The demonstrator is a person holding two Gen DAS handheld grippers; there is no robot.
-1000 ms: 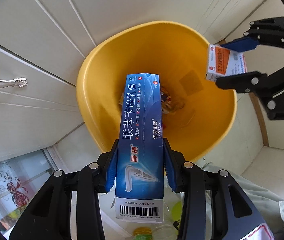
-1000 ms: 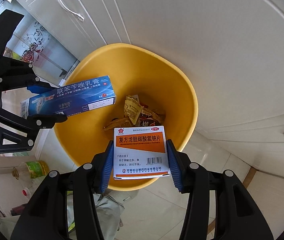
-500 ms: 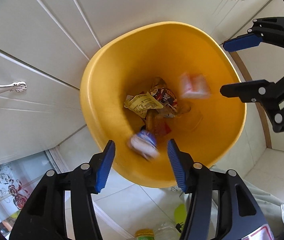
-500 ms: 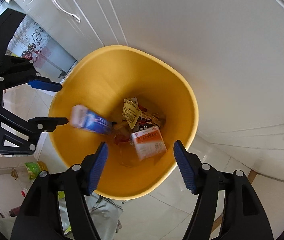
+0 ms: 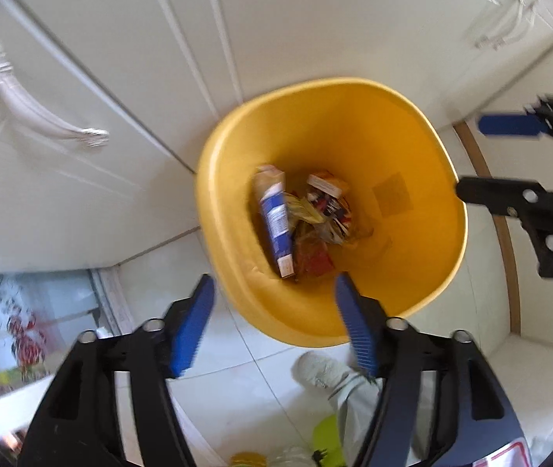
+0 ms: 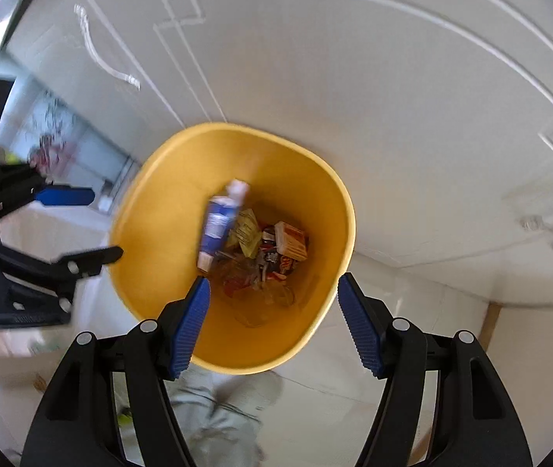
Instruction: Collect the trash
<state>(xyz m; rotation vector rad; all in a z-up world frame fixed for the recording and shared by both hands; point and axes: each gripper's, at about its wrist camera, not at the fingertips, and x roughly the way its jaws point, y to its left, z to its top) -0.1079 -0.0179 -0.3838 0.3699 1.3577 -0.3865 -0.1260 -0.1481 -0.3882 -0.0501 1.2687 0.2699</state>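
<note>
A yellow trash bin point(image 5: 412, 155) stands on the floor below both grippers; it also shows in the right wrist view point(image 6: 159, 202). Inside lie a long blue box point(image 5: 274, 220), an orange and white medicine box point(image 5: 327, 183) and several crumpled wrappers point(image 5: 315, 229). In the right wrist view the blue box point(image 6: 218, 225) leans on the bin wall beside the orange box point(image 6: 292, 238). My left gripper point(image 5: 274, 327) is open and empty above the bin's near rim. My right gripper point(image 6: 272, 327) is open and empty too, and shows at the right of the left wrist view point(image 5: 498, 155).
White cabinet doors with silver handles point(image 5: 35, 109) stand behind the bin. The floor is pale tile. A person's light shoe point(image 5: 323, 369) and trouser leg are just below the bin. A plastic bottle point(image 5: 245, 459) lies at the bottom edge.
Both grippers opened and dropped their boxes. The blue box and the orange box fell and now rest in the bin. Both grippers have pulled up and back.
</note>
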